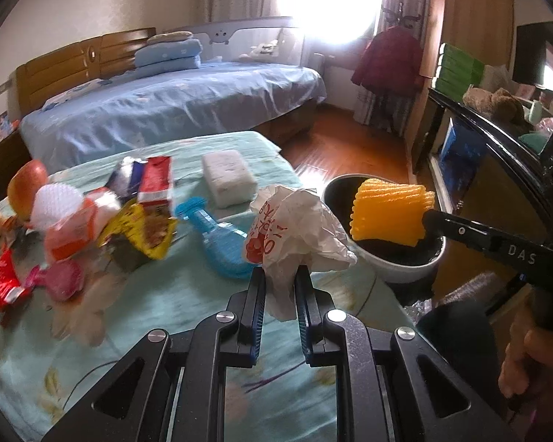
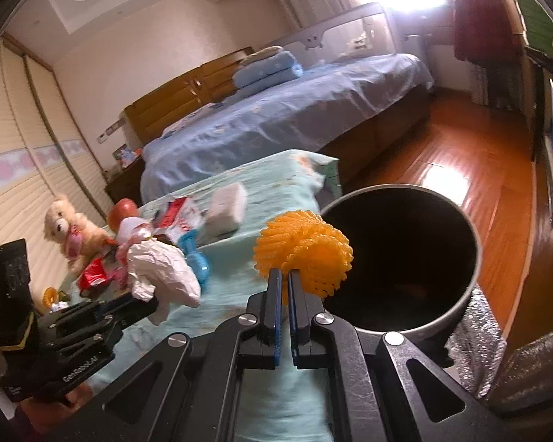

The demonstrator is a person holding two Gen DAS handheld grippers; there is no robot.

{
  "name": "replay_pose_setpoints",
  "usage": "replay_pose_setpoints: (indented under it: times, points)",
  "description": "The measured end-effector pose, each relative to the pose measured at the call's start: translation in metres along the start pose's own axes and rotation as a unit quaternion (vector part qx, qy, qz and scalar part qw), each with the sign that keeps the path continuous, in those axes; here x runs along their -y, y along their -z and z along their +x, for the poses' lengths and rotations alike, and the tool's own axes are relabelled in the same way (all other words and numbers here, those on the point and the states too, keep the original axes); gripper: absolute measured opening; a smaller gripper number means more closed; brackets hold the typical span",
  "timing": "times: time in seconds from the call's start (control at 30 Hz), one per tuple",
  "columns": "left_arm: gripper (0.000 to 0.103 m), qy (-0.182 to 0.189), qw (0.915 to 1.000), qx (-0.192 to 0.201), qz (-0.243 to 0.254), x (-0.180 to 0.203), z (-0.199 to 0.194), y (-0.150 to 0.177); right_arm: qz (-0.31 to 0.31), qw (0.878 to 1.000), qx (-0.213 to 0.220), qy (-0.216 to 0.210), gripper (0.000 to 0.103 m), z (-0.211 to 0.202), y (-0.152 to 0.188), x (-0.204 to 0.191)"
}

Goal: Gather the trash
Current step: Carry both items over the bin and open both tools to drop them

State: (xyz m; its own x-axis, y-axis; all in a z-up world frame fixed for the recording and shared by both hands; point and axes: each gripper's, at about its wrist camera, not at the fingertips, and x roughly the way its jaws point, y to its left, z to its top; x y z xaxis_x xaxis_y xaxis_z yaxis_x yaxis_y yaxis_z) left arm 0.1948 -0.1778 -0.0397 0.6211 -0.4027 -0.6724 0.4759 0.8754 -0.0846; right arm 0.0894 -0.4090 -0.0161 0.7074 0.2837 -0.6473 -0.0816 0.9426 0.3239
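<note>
Left wrist view: left gripper (image 1: 279, 276) is clamped on crumpled white paper (image 1: 298, 228) above the table (image 1: 166, 294) edge. Right gripper (image 2: 284, 276) pinches yellow foam net (image 2: 304, 250) at the bin (image 2: 472, 276) rim, over open floor (image 2: 461, 154).

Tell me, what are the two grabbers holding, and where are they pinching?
The left gripper pinches the crumpled white bag by its lower tail. The right gripper pinches the orange foam net at its near edge.

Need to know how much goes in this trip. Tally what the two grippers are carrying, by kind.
Crumpled white bag, in the left gripper: 1
Orange foam net, in the right gripper, by the bin: 1
Total: 2
</note>
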Motion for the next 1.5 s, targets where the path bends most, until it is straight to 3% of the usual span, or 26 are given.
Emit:
replay_pose_setpoints:
  times: [0.5,1.03,1.5]
  points:
    - [0.015,0.017,0.9994,-0.021,0.023,0.034,0.049,-0.029,0.006,0.999,-0.009,0.048,0.003,0.009,-0.012,0.039]
    - [0.016,0.039,0.9975,-0.055,0.023,0.057,0.107,-0.055,0.018,0.998,-0.014,0.066,0.003,0.019,-0.026,0.068]
    - [0.016,0.035,0.9962,-0.075,0.028,0.071,0.146,-0.063,0.023,0.997,-0.025,0.076,0.003,0.03,-0.035,0.086]
